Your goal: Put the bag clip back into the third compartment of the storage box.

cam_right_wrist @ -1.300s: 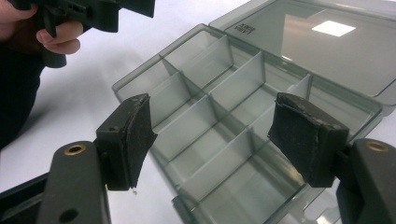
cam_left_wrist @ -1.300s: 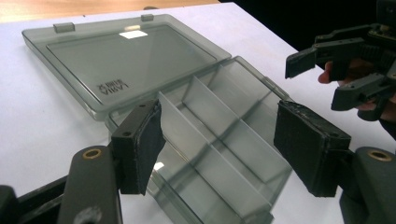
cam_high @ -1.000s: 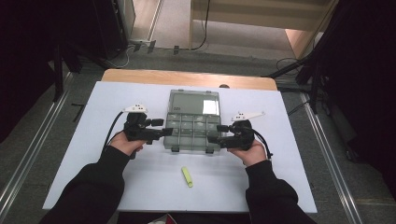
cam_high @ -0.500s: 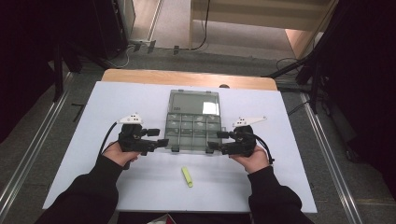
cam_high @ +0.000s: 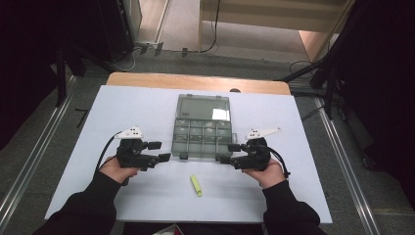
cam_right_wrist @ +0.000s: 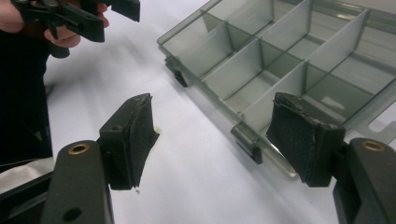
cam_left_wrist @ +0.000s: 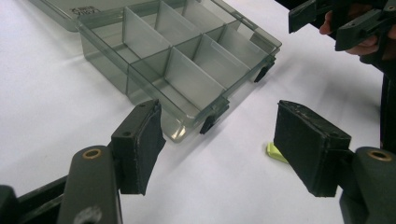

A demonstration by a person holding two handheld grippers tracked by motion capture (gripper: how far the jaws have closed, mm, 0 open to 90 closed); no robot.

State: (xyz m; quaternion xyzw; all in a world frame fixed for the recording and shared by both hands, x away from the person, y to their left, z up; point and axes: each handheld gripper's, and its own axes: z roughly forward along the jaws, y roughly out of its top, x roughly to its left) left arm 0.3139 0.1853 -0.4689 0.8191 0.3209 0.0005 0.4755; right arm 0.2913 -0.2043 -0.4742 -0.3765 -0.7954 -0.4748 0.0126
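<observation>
- High view: the open box (cam_high: 202,132) lies mid-surface (cam_high: 147,103), its lid laid flat on the far side and its divided tray toward the person.
- The left claw (cam_high: 162,151) sits just left of the tray's near corner, apart from it, jaws wide with nothing between.
- The right claw (cam_high: 229,153) sits just right of the opposite near corner, also clear of it, jaws spread and empty.
- A yellow-green piece (cam_high: 196,185) lies on the surface in front of the box, between the two hands.
- Left gripper view: the left claw (cam_left_wrist: 217,140) stands wide; the tray's near corner with a dark latch (cam_left_wrist: 208,122) lies just past the jaws, untouched.
- The yellow-green piece (cam_left_wrist: 275,152) peeks out beside the right-hand jaw; the other claw (cam_left_wrist: 334,21) shows at top right.
- Right gripper view: the right claw (cam_right_wrist: 212,128) gapes wide, empty; the box (cam_right_wrist: 280,60) fills the upper right, a latch (cam_right_wrist: 250,144) near the jaws.
- The other claw (cam_right_wrist: 102,16) shows top left.
</observation>
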